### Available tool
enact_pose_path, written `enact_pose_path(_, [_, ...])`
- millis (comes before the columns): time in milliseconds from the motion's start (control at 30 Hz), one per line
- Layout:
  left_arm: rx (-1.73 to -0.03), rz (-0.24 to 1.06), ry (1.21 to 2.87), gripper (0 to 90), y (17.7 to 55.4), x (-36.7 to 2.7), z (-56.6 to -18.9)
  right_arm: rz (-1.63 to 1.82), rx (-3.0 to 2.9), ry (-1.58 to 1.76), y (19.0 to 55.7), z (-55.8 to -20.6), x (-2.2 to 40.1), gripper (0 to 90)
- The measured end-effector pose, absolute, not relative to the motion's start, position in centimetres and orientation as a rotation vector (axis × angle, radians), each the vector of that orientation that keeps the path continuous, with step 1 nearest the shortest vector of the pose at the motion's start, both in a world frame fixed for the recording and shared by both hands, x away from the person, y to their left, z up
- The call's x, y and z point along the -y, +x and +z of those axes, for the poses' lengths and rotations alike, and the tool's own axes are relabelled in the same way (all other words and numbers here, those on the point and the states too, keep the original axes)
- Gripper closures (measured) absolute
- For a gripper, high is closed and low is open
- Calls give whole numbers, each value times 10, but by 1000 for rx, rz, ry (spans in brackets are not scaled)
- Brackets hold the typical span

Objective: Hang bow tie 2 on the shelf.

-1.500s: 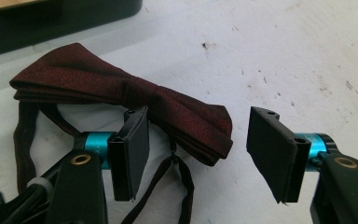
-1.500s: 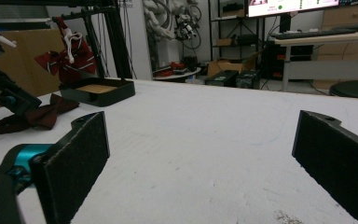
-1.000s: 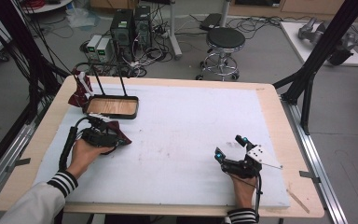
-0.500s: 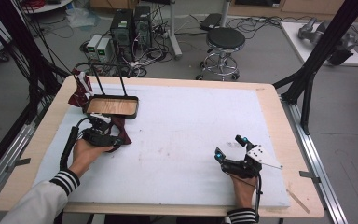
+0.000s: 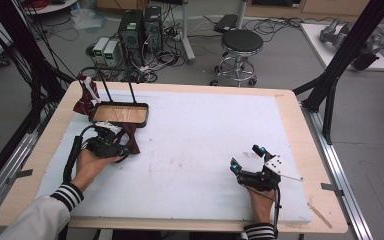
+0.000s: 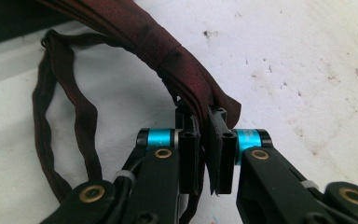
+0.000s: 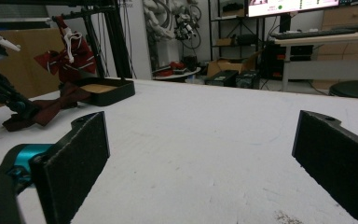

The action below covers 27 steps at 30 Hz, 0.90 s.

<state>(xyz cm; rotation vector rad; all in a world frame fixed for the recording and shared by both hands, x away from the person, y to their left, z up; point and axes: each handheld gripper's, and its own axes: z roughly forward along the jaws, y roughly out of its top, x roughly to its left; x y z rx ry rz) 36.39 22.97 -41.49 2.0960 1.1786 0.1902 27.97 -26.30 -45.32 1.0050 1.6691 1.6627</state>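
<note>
Bow tie (image 5: 129, 140), dark red, lies on the white bench (image 5: 200, 150) at about ten o'clock from the middle, just in front of the black tray (image 5: 121, 114) with the wooden floor. My left hand-held gripper (image 5: 111, 145) has just been closing, and its jaws are now pinched tight on a folded edge of the cloth. In the left gripper view I can see the fabric (image 6: 186, 70) squeezed between the two black pads, with the thin strap (image 6: 60, 130) looping off at nine o'clock.

My right hand-held gripper (image 5: 250, 159) rests near five o'clock on the bench, jaws wide apart, holding nothing. A second red bow (image 5: 86, 95) hangs on the stand behind the tray.

I think the job now is to lift the bow tie and bring it to the tray. To do it well, I would keep the pinch firm, lift straight up slowly, and watch that the loose strap does not catch on the tray rim.
</note>
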Motion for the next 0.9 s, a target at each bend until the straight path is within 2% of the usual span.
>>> enact_pose_path(900, [-1016,393,1943,840,350,-236,-371,1658,-1671,1002,280,-453,263,30])
